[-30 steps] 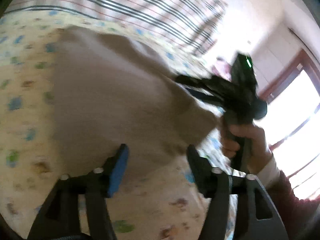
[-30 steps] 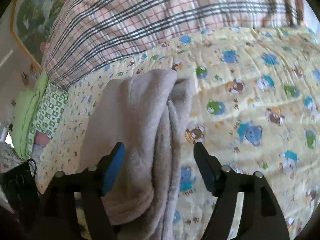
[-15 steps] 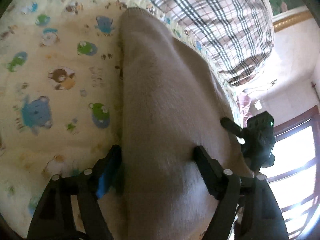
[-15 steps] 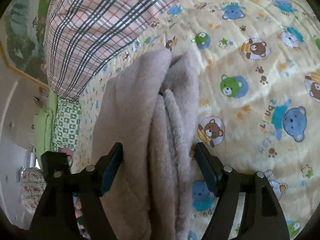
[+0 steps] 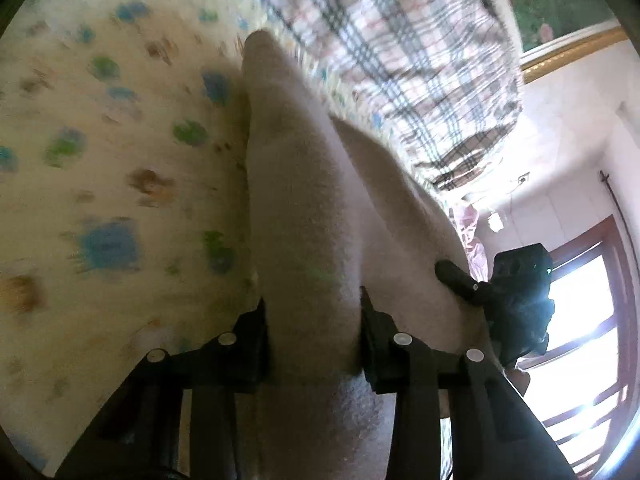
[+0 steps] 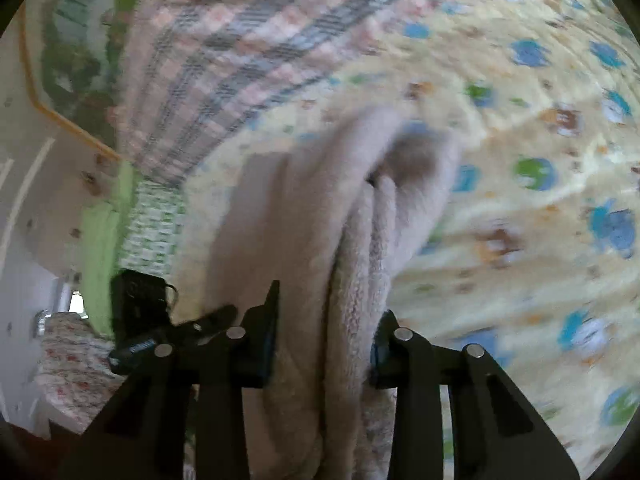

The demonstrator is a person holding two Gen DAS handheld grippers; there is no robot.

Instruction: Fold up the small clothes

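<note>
- Your left gripper (image 5: 314, 320) is clamping a thick fold of the beige fleece garment (image 5: 304, 216); its fingers (image 5: 374, 332) are pressing in against the cloth from both sides.
- Your right gripper (image 6: 324, 332) is gripping the same beige fleece garment (image 6: 312, 208), with several stacked layers bunched between its fingers (image 6: 266, 328).
- The garment is stretching away from both grippers as a long folded bundle over the bed, above the yellow bear-print sheet (image 5: 100, 160); whether its far end is touching the sheet cannot be told, since both views are blurring.
- In the left wrist view, the right gripper (image 5: 516, 300) is showing at the right side, its finger (image 5: 454, 274) touching the edge of the cloth.
- In the right wrist view, the left gripper (image 6: 140, 316) is appearing at the lower left, just beside the garment.
- A plaid blanket (image 6: 224, 32) is lying at the far end of the bear-print sheet (image 6: 540, 160).
- A window with a red-brown frame (image 5: 600, 320) is glowing at the right of the left wrist view.
</note>
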